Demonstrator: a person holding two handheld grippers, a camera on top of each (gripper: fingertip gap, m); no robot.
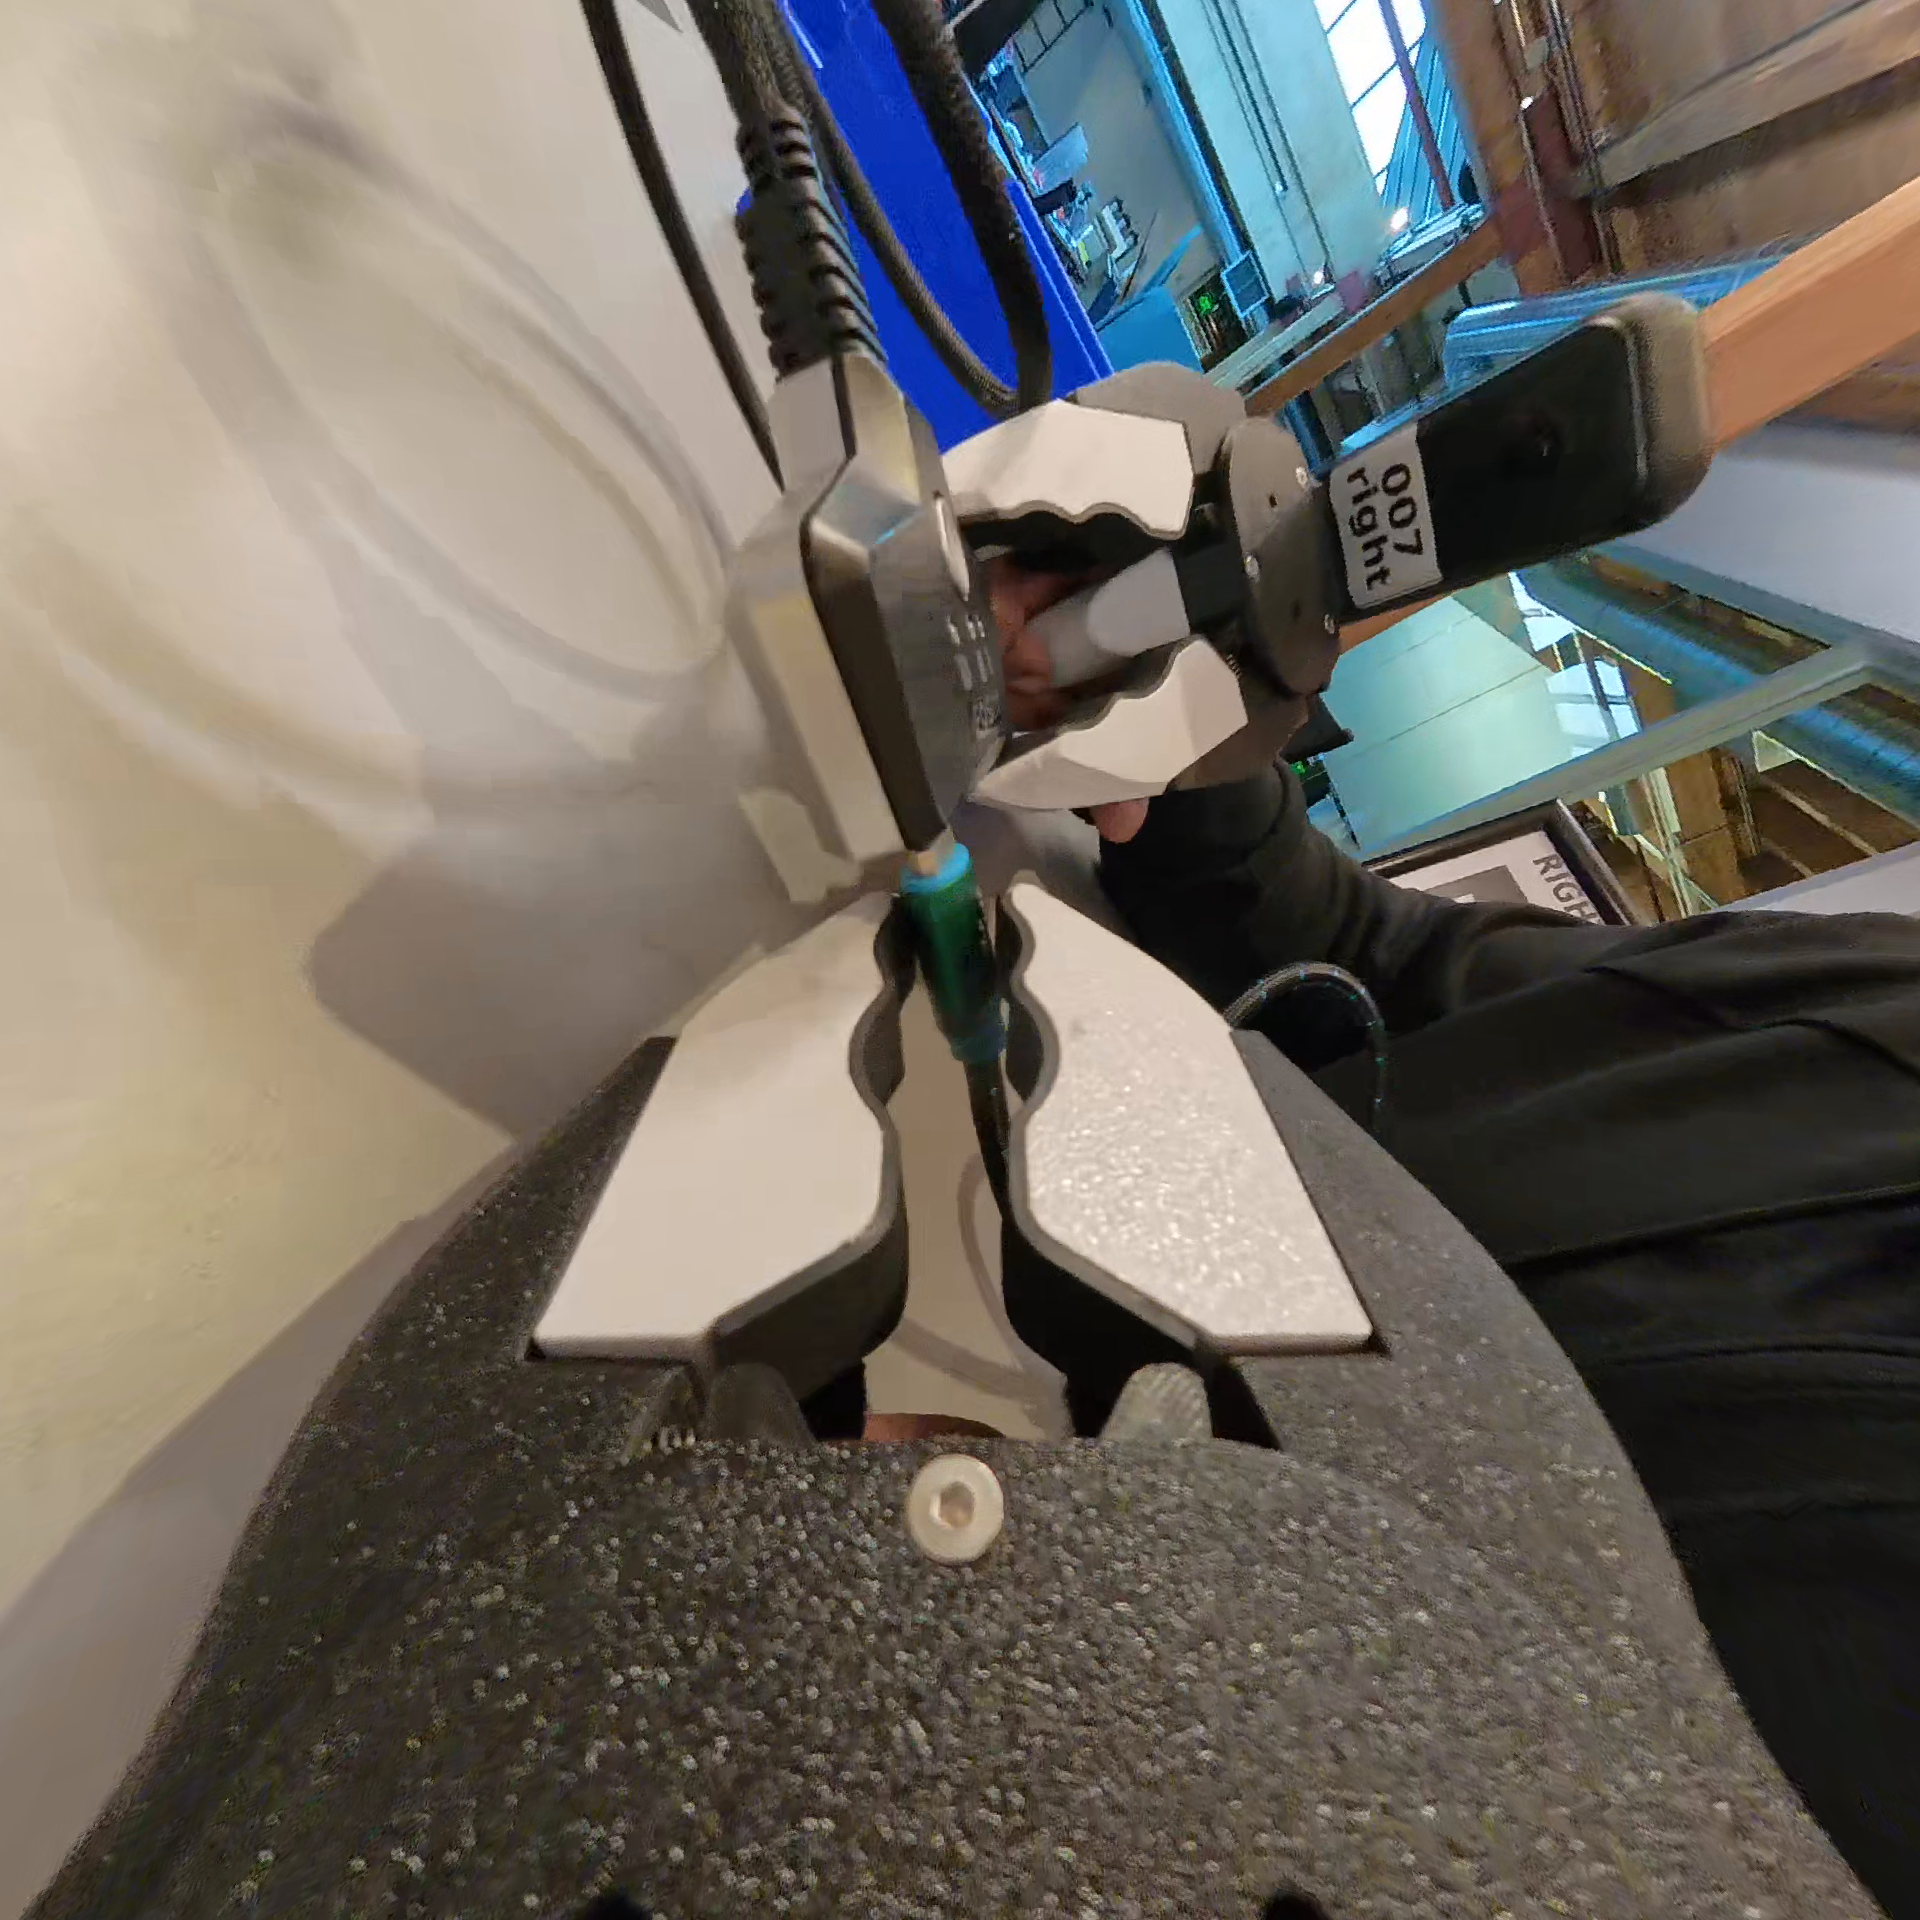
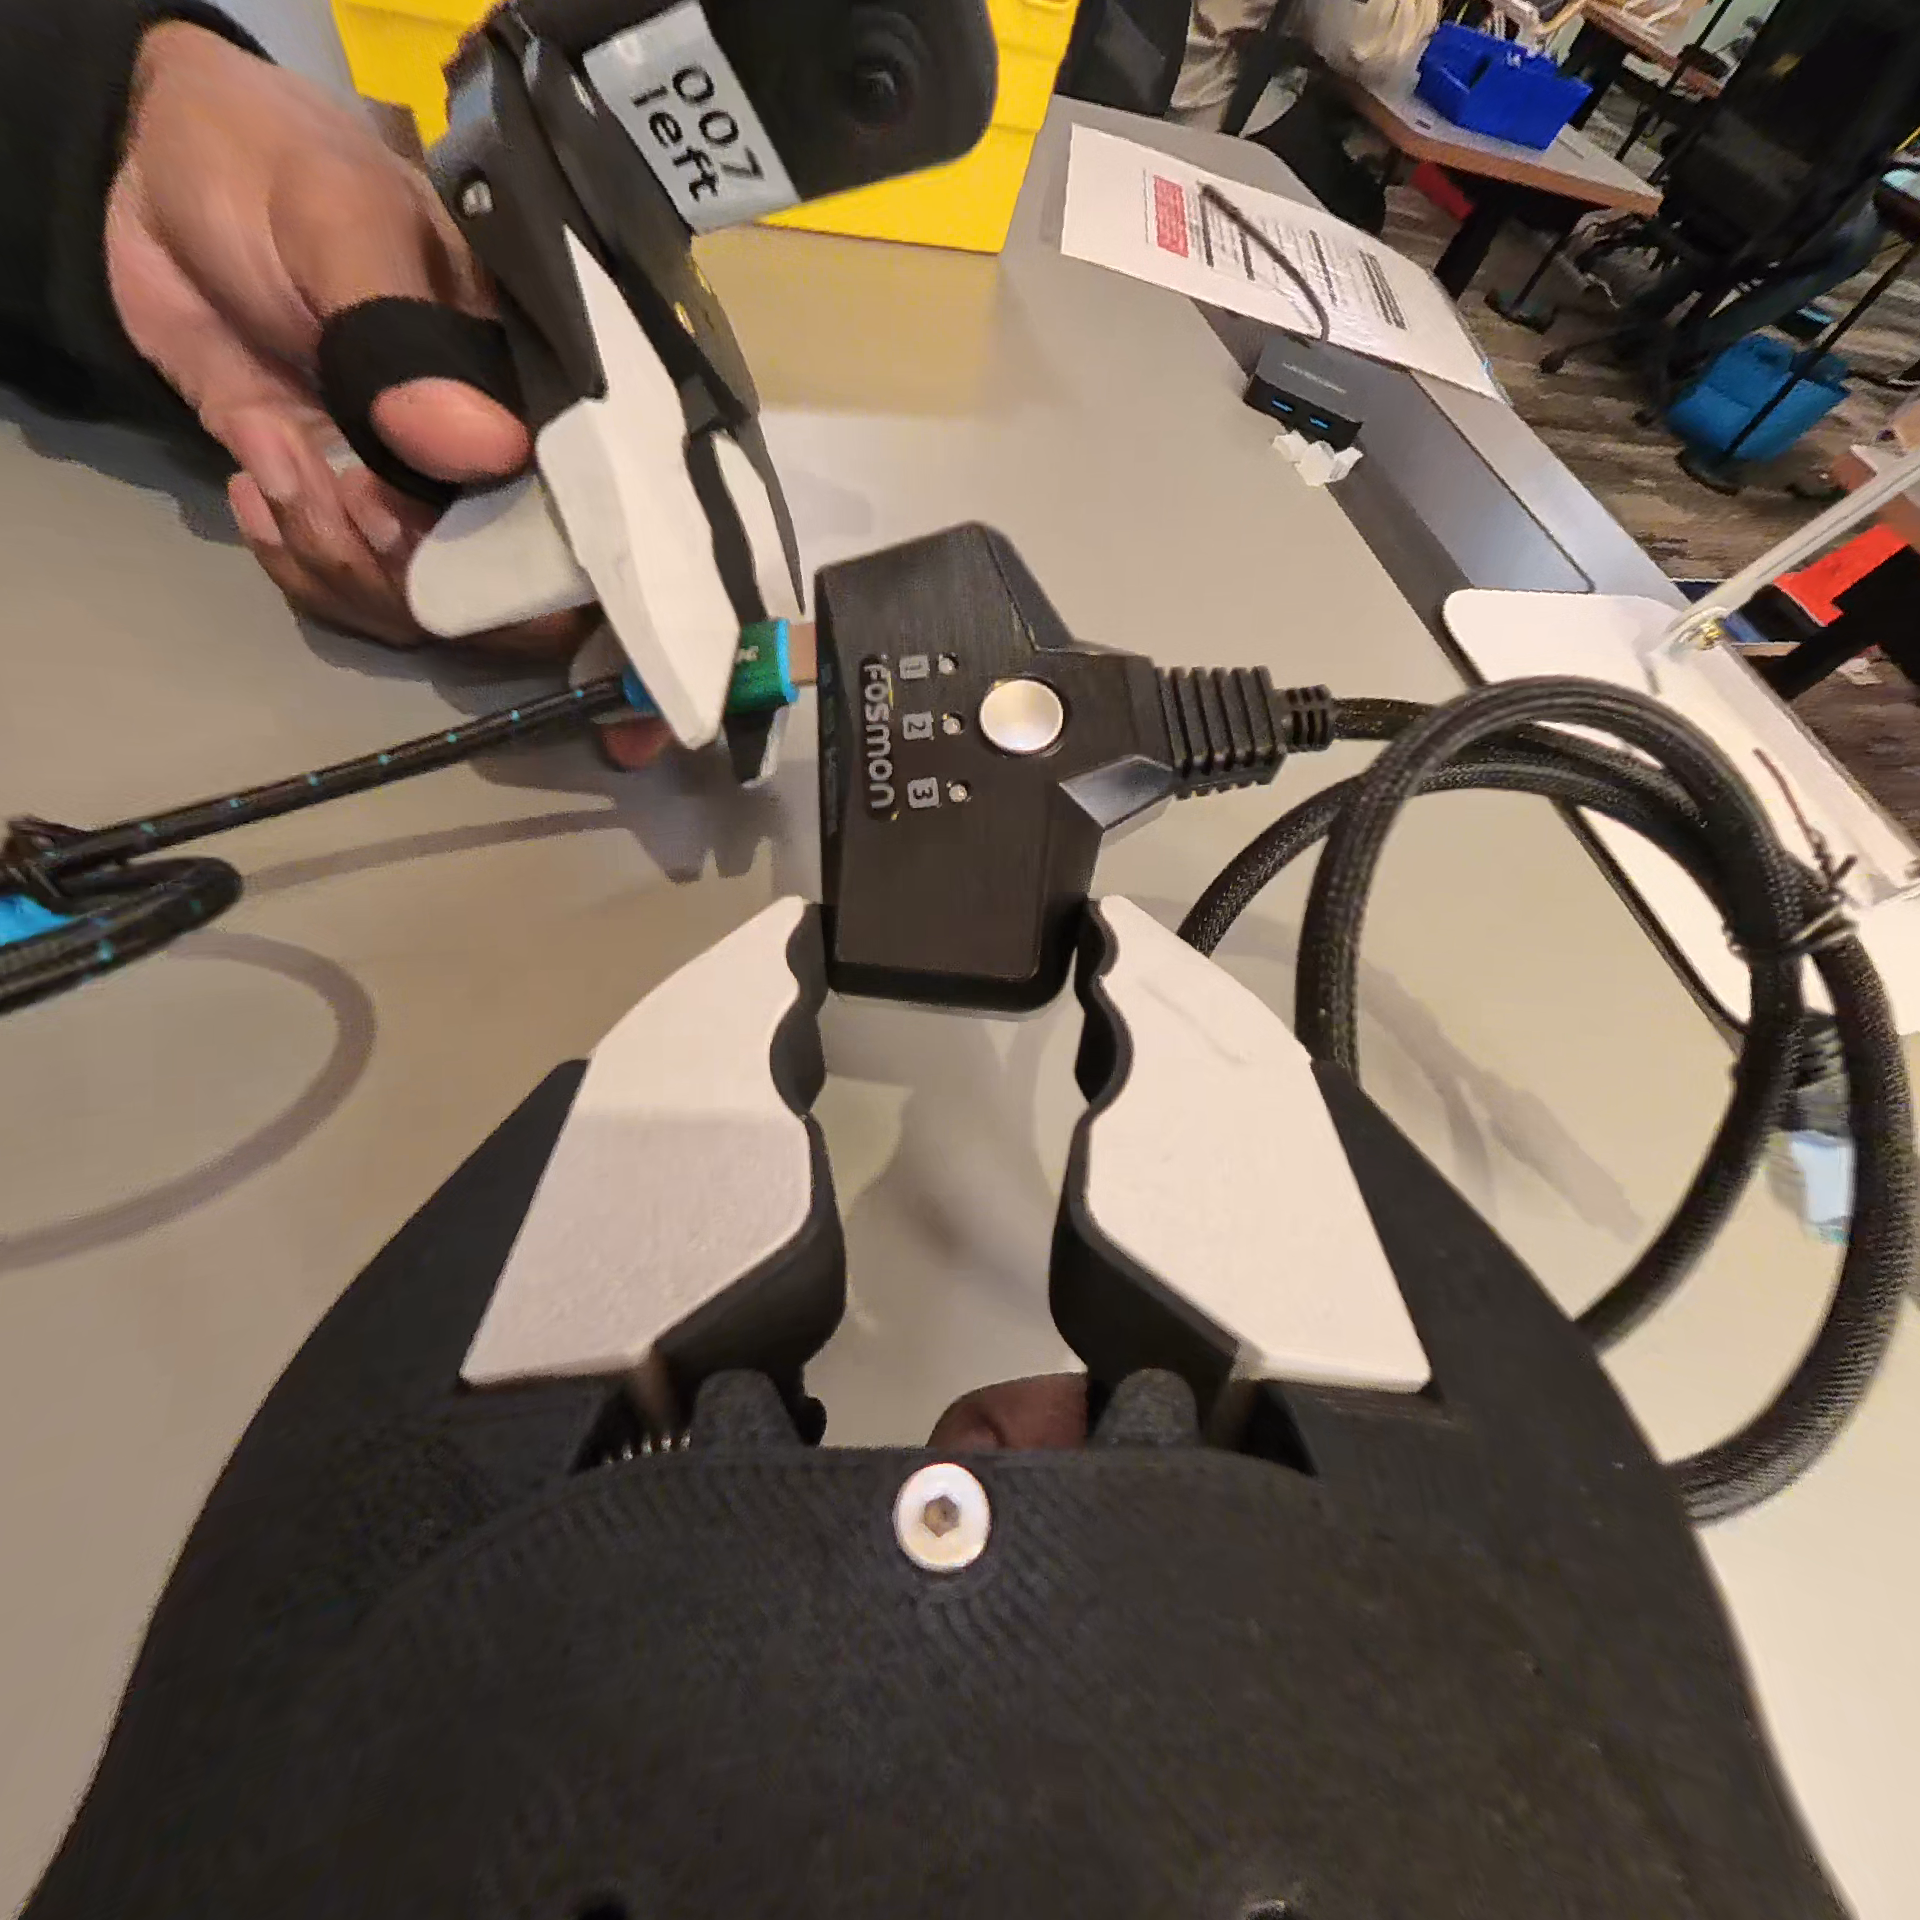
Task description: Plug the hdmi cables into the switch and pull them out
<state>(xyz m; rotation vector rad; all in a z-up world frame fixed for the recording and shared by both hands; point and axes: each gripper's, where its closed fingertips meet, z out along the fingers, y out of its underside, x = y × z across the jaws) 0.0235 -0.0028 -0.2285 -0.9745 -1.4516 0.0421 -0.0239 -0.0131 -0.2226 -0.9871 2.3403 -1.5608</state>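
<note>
The right gripper (image 2: 940,951) is clamped on the near end of the black plastic HDMI switch box (image 2: 935,769), its two white fingers pressing the box's left and right sides, apparently to brace it against the push or pull of a plug. The switch sits just above the pale grey surface (image 2: 1039,468), with its thick black braided output cable (image 2: 1538,862) looping off to the right.

The left gripper (image 2: 743,707) comes in from the far left, closed on the green metal plug (image 2: 764,670) of a black braided HDMI cable with blue flecks (image 2: 312,779). The plug's metal tip meets the switch's left face at the farthest port; how deeply it is seated cannot be told. Holding the plug by its body rather than the cord seems meant to keep it straight with the port.

Counted: one switch, one cable at its ports, two grippers. The switch top shows three numbered indicators and one round silver button (image 2: 1020,715). A small dark hub (image 2: 1304,390) and one printed paper sheet (image 2: 1268,249) lie at the far right.
</note>
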